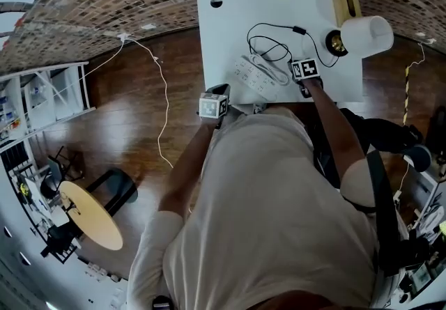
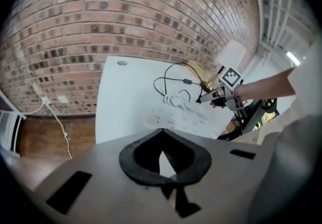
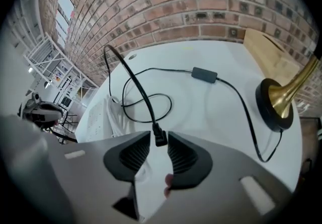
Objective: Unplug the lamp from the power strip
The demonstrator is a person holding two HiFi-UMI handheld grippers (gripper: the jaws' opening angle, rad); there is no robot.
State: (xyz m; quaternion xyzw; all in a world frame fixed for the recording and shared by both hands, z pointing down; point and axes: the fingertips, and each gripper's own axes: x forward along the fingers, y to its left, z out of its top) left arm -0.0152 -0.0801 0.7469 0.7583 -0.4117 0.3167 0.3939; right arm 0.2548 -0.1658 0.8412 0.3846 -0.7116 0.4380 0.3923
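Note:
A white power strip [image 1: 256,75] lies on the white table [image 1: 223,37], its own white cord coiled beside it. The lamp, with a white shade [image 1: 365,35] and a brass base [image 3: 274,102], stands at the table's right. Its black cord [image 3: 136,87] loops past an inline switch [image 3: 204,73] and ends in a black plug [image 3: 160,138]. That plug sits free of the strip [image 3: 98,120], between the tips of my right gripper [image 3: 159,142], whose jaws stand slightly apart around it. My left gripper [image 2: 162,155] is shut and empty, held back at the table's near edge [image 1: 219,89].
A wooden board [image 3: 269,57] leans on the brick wall behind the lamp. On the wooden floor left of the table runs a white cable [image 1: 164,106]. A round yellow table [image 1: 90,214] and white shelving [image 1: 42,99] stand further left.

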